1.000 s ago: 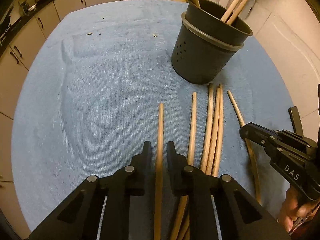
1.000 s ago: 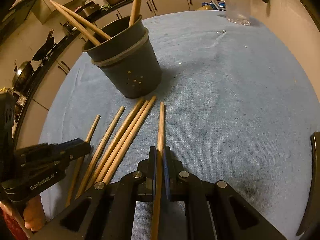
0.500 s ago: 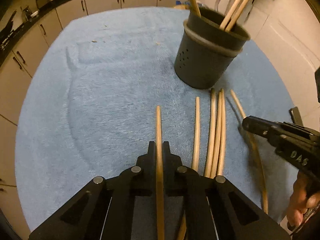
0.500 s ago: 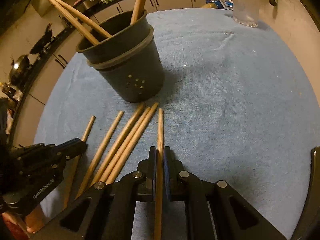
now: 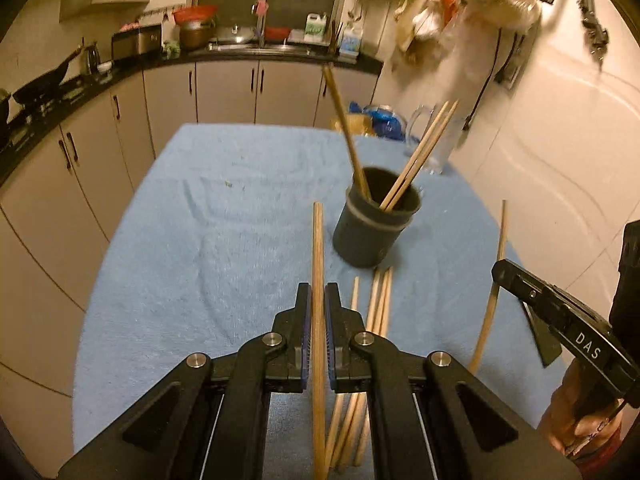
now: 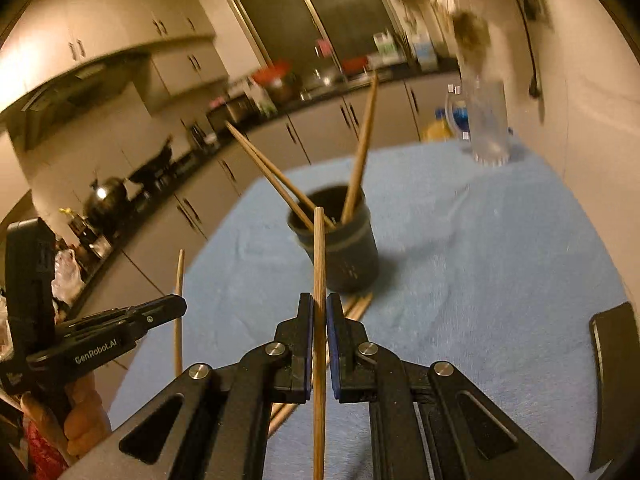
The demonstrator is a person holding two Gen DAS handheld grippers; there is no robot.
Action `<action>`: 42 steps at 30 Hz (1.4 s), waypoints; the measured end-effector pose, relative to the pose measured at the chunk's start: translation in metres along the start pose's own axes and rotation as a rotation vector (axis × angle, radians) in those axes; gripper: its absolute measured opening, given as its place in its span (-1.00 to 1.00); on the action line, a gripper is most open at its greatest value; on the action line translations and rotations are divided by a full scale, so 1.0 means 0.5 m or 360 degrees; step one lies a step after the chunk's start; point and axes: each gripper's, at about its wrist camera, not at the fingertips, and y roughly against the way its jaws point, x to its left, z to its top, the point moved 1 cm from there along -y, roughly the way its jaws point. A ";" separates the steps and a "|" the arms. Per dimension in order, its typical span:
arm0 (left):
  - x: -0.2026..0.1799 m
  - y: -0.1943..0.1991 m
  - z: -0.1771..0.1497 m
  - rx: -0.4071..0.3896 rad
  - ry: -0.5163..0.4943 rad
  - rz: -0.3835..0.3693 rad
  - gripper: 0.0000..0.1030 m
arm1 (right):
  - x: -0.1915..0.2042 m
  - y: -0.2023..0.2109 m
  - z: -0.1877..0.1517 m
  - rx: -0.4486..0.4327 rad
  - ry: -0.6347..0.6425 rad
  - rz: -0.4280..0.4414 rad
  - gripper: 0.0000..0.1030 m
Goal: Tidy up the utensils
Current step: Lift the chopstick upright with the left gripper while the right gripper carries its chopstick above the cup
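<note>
Both grippers carrying a chopstick toward the holder.
Left gripper [image 5: 318, 312] and right gripper [image 6: 319, 320] each clamp one chopstick [image 5: 318, 248]; next, tip them into the far holder [image 5: 374, 224].

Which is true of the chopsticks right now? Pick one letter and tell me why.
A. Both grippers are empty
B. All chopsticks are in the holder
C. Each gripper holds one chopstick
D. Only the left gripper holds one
C: the left gripper is shut on a chopstick and the right gripper on another chopstick, while loose chopsticks lie on the cloth by the holder.
</note>
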 end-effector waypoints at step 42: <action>-0.036 0.088 0.043 -0.0158 -0.0042 -0.0056 -0.89 | 0.006 0.089 0.034 -0.0238 -0.0037 0.0021 -0.86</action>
